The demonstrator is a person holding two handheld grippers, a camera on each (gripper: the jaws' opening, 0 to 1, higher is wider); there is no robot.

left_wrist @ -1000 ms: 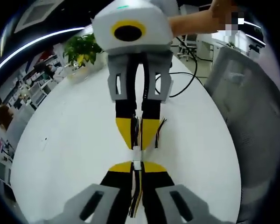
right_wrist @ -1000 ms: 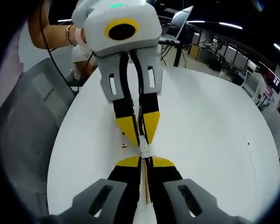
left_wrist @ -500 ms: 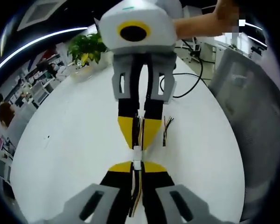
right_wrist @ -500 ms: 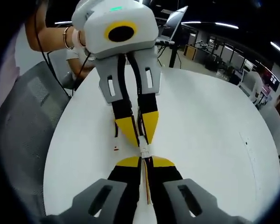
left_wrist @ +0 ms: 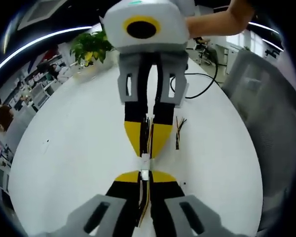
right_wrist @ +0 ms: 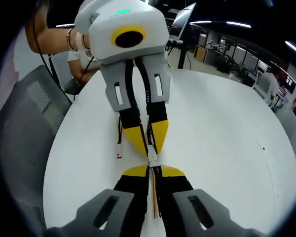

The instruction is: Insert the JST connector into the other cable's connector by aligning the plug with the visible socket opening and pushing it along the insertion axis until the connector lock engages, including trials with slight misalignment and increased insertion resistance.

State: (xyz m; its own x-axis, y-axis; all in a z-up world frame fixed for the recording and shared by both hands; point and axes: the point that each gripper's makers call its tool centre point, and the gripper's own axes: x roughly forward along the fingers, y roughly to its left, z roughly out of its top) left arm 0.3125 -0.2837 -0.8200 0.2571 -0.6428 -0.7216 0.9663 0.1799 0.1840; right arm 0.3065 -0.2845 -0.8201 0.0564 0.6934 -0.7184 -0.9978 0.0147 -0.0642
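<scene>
White plastic, small and light: the two JST housings meet tip to tip in the narrow gap between the facing gripper noses. Left gripper point(left_wrist: 145, 174) has its jaws closed on its connector point(left_wrist: 145, 175) and the thin wires point(left_wrist: 146, 202) trailing back between them. Just ahead of those jaws sits the mating connector point(right_wrist: 152, 169), pinched by the closed jaws of the right gripper point(right_wrist: 152, 170), its own wires point(right_wrist: 155, 195) running back likewise. The housings look touching or partly seated; the lock state is too small to read.

Handling judgement: the shells are stiff but brittle at the latch, and the leads are soft, so they carry no push. Hold belongs on the housing body close behind the mating face, as now, not on the wires. Smooth plastic may slip in the pads under added resistance.

A spare lead point(left_wrist: 178, 132) lies on the white table point(left_wrist: 74, 138), to the right of the far jaws.
</scene>
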